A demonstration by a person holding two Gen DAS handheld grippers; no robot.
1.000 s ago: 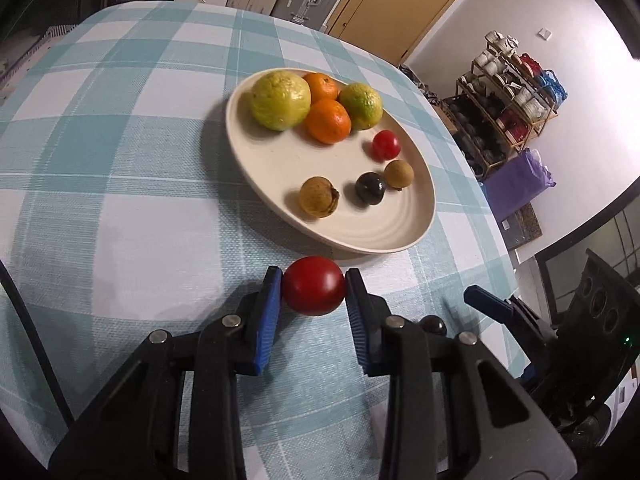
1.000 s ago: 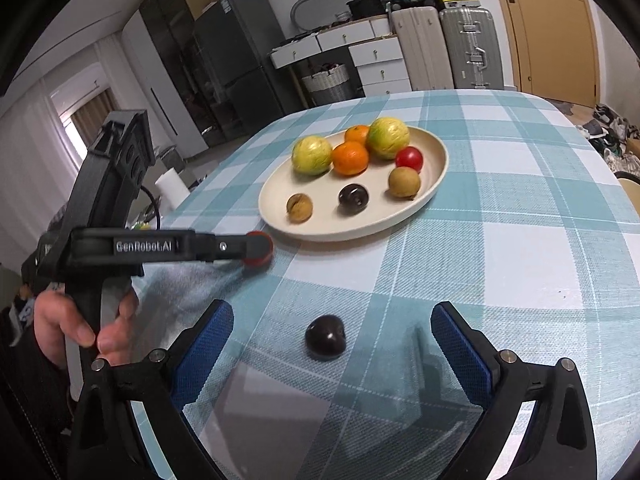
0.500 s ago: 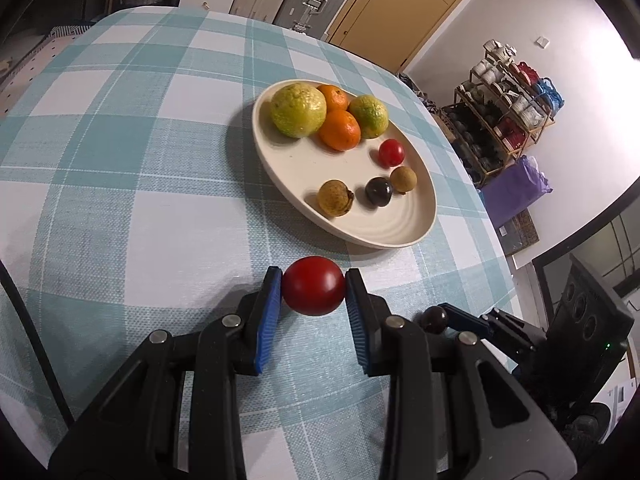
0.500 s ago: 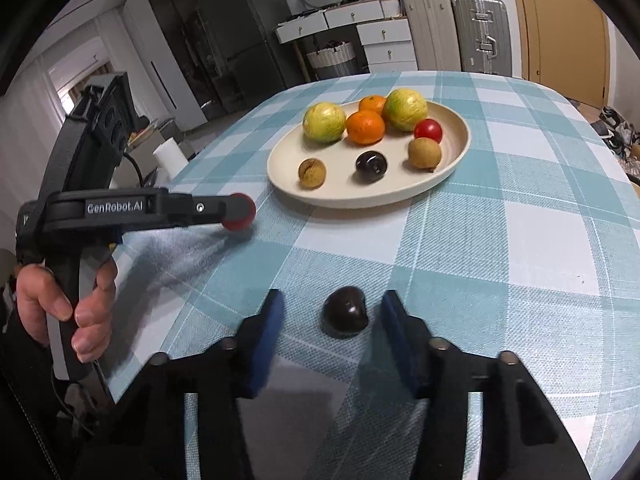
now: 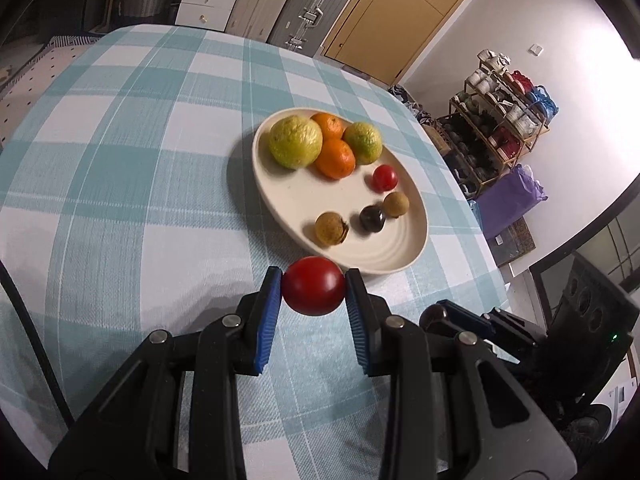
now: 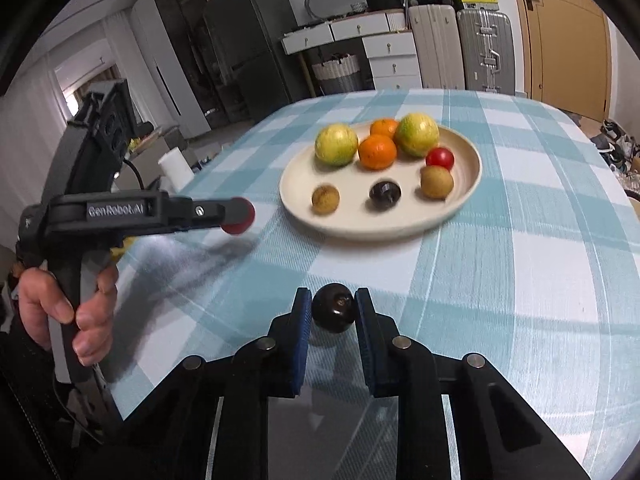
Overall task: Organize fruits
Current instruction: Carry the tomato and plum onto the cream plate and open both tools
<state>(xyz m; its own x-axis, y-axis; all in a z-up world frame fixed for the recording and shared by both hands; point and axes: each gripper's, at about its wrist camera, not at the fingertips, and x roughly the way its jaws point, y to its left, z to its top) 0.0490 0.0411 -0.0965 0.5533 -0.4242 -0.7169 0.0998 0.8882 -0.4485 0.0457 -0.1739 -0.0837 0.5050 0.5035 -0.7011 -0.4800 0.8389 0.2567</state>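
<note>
My left gripper (image 5: pixel 313 294) is shut on a red tomato (image 5: pixel 313 291) and holds it above the cloth just short of the cream plate's (image 5: pixel 384 258) near rim. The plate holds two green-yellow fruits, two oranges, a small red tomato (image 5: pixel 385 178), a dark plum (image 5: pixel 372 219) and two brown fruits. My right gripper (image 6: pixel 333 310) is shut on a dark plum (image 6: pixel 333 309) low over the cloth, in front of the plate (image 6: pixel 400 226). The left gripper with its tomato (image 6: pixel 239 216) shows at the left of the right wrist view.
The table wears a teal and white checked cloth (image 5: pixel 132 168). Suitcases (image 6: pixel 460 44) and drawers stand behind the table. A shoe rack (image 5: pixel 504 120) and a purple bag stand to the right. The table's edge is close behind both grippers.
My right gripper has closed from wide open onto the dark plum. My left gripper has moved with the red tomato towards the plate's near rim.
</note>
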